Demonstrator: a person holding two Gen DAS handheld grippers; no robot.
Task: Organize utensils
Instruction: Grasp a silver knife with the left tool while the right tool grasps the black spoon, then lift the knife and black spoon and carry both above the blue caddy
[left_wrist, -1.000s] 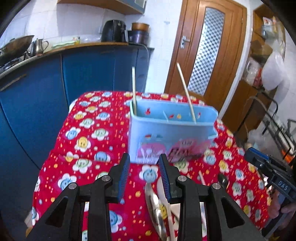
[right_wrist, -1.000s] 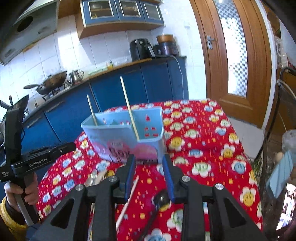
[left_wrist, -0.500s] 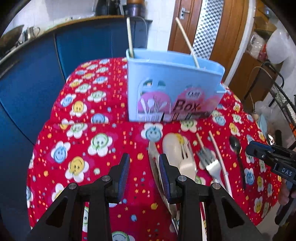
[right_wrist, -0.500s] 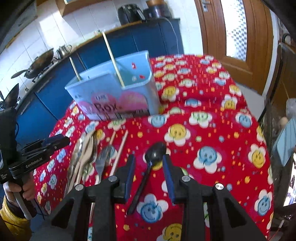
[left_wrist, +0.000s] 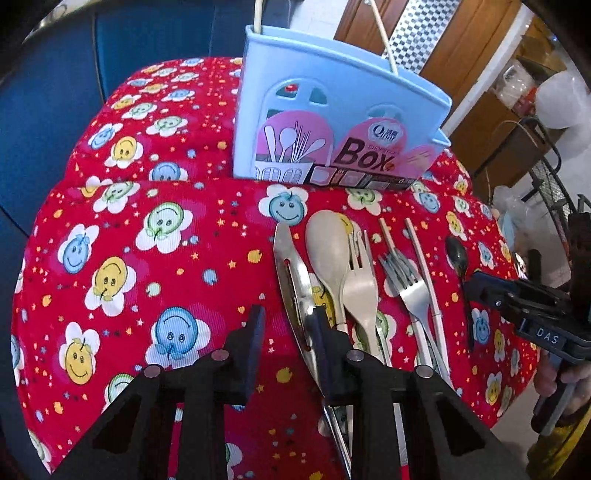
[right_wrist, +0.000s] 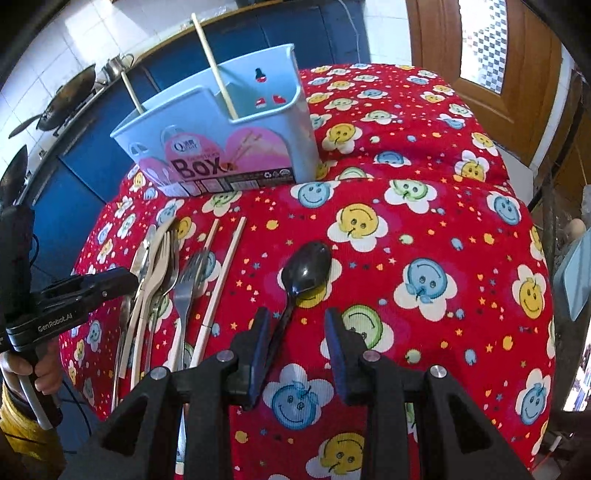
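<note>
Plainly the sorting has barely begun: the blue utensil box (left_wrist: 325, 122) stands at the top centre of the left wrist view and holds only two chopsticks (right_wrist: 216, 66) leaning up out of it, while everything else lies on the red smiley tablecloth (left_wrist: 147, 258) below it. In that view a row sits in the middle right of the frame: a steel knife-like piece (left_wrist: 290, 266), a beige spoon (left_wrist: 327, 247), a pale fork (left_wrist: 360, 280), a grey fork (left_wrist: 406, 284), two loose chopsticks (left_wrist: 421, 258), and a black spoon (left_wrist: 456, 254) furthest right, apart from the rest. All of these are left to move, as far as I can judge. The left gripper (left_wrist: 288, 339) hangs low over the cloth with its jaws narrow, having just been closing; nothing lies between them, and its right finger overlaps the steel piece. The right gripper (right_wrist: 295, 343) stands part open and empty, with the black spoon's handle running down beside its left finger. The right wrist view alone shows inside the box, bare apart from the sticks, and the stove at the upper left of the frame; the left wrist view alone separates the piled cutlery piece by piece.
</note>
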